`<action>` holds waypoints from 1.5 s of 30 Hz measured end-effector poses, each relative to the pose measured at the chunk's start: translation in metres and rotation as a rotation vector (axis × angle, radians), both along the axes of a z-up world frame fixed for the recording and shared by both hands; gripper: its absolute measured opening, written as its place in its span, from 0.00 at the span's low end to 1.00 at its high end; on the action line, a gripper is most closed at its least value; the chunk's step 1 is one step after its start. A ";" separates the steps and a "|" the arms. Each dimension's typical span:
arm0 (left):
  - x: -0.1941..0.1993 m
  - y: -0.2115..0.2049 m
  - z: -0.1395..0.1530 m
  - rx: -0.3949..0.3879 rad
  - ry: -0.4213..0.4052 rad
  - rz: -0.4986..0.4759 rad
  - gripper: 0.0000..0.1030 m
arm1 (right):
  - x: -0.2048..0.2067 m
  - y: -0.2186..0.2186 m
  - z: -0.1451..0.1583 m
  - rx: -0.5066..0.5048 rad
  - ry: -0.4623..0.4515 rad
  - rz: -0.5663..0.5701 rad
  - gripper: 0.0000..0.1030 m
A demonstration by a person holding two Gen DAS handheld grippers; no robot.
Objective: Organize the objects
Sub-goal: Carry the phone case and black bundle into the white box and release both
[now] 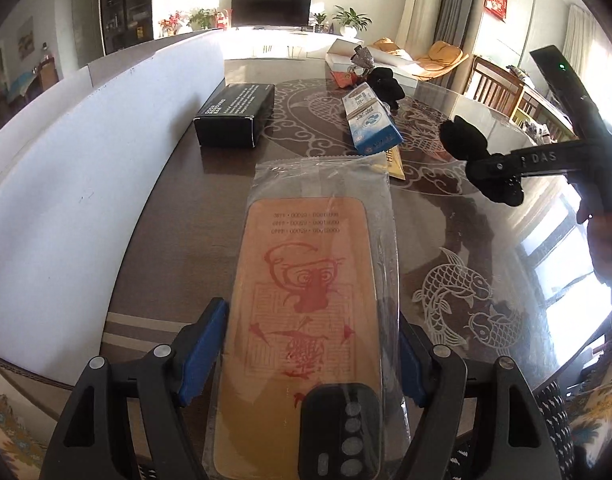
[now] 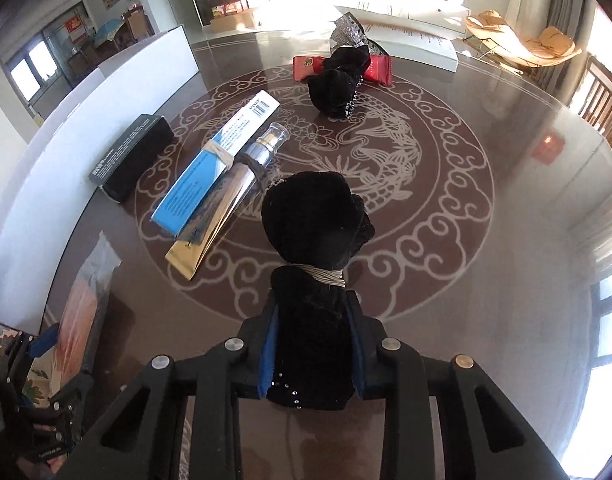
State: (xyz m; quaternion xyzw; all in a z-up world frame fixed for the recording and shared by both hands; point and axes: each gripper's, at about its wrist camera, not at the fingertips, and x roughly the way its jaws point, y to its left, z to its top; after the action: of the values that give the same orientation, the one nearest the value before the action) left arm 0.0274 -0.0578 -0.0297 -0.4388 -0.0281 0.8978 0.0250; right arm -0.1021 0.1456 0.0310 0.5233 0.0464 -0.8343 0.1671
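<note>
My left gripper point(image 1: 306, 344) is shut on a bagged phone case point(image 1: 306, 304), tan with a red print, in a clear plastic sleeve, held over the dark table point(image 1: 178, 208). The case also shows at the lower left of the right wrist view point(image 2: 82, 308). My right gripper point(image 2: 312, 344) is shut on a black velvet bow point(image 2: 318, 240) tied with a metallic band and holds it above the table's middle. In the left wrist view the bow point(image 1: 466, 144) and the right gripper point(image 1: 502, 176) hang at the right.
On the table point(image 2: 506, 208) lie a black box point(image 1: 236, 114), a blue-and-white box point(image 1: 372, 120) with a tube point(image 2: 242, 176) on it, a second black bow point(image 2: 340, 84), a red packet point(image 2: 306, 65) and a glittery silver piece point(image 2: 346, 32). A white board point(image 1: 86, 184) stands along the left.
</note>
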 end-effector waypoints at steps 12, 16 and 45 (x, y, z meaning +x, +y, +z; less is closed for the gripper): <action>0.000 0.019 0.000 -0.125 0.015 -0.003 0.72 | 0.076 0.018 0.000 -0.087 0.018 0.017 0.29; 0.003 0.022 0.004 -0.148 0.031 -0.007 0.72 | 0.082 0.008 0.000 -0.083 0.024 0.041 0.29; -0.021 -0.242 0.130 -0.021 0.126 0.405 0.72 | 0.059 -0.290 0.119 -0.345 0.135 0.402 0.29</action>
State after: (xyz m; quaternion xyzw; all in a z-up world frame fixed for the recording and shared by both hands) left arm 0.0063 -0.3001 0.0999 -0.3672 -0.1046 0.9105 -0.1590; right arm -0.0429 -0.1446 0.1497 0.4104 0.0174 -0.8131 0.4125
